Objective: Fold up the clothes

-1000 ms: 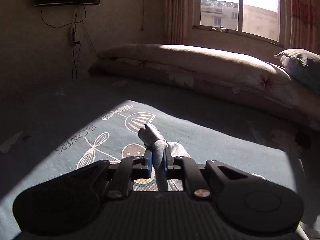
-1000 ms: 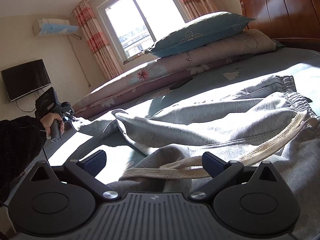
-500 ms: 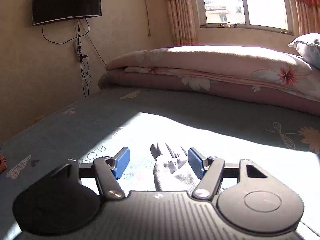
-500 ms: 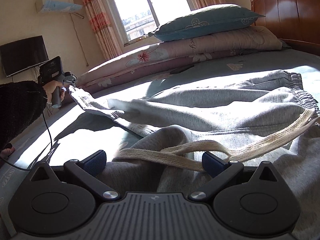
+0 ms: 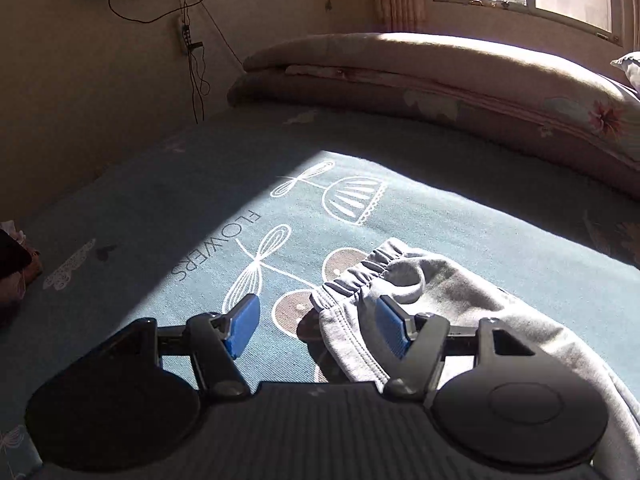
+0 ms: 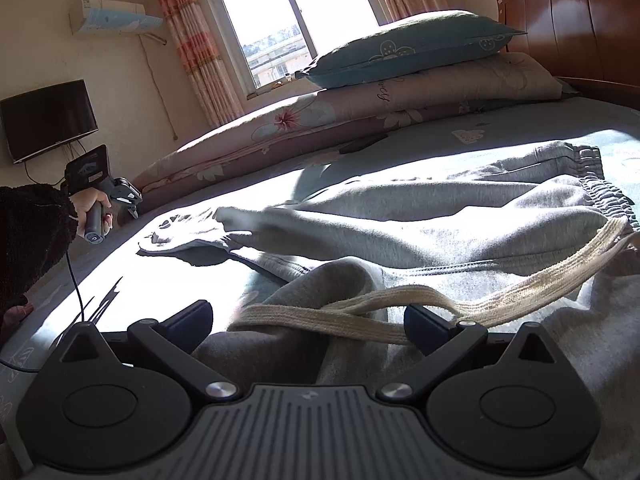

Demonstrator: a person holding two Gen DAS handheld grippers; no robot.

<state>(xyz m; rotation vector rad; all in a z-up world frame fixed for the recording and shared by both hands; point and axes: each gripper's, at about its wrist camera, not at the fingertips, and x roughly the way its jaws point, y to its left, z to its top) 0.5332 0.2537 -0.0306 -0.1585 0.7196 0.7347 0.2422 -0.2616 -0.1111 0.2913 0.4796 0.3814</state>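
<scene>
**Grey sweatpants lie loose on the bed; both grippers released**

Landmark for all positions: the grey sweatpants [image 6: 460, 240].

Nearest, right wrist view: the right gripper [image 6: 308, 320] stands with its jaws wide apart and grips nothing. A cream drawstring [image 6: 400, 312] of the sweatpants runs across the gap between the dark fingertips, over a bunched fold of grey cloth; the pads do not press on it.

Nearest, left wrist view: the left gripper [image 5: 316, 326] has just been opening, and its blue pads [image 5: 242, 326] now stand apart. The elastic leg cuff [image 5: 360, 276] of the sweatpants lies on the sheet between the jaws, closer to the right-hand pad; it is not clamped, though I cannot tell whether the cloth brushes that pad.

The sweatpants are spread across the teal bedsheet [image 5: 480, 232], one leg reaching towards the left gripper, the gathered waistband [image 6: 592, 176] at the far right end. On the sheet just beyond the cuff is a white print with the word FLOWERS [image 5: 218, 246].

To the left of the sweatpants, in the right wrist view, a hand [image 6: 90, 208] in a dark sleeve [image 6: 32, 236] holds the left gripper's handle just above the sheet.

Beyond the sweatpants a folded floral quilt [image 6: 280, 128] lies along the bed's far edge, with a teal pillow [image 6: 408, 52] on top. Further back: window [image 6: 288, 12], curtains [image 6: 196, 36], wall television [image 6: 48, 120], wooden headboard [image 6: 572, 20].
</scene>
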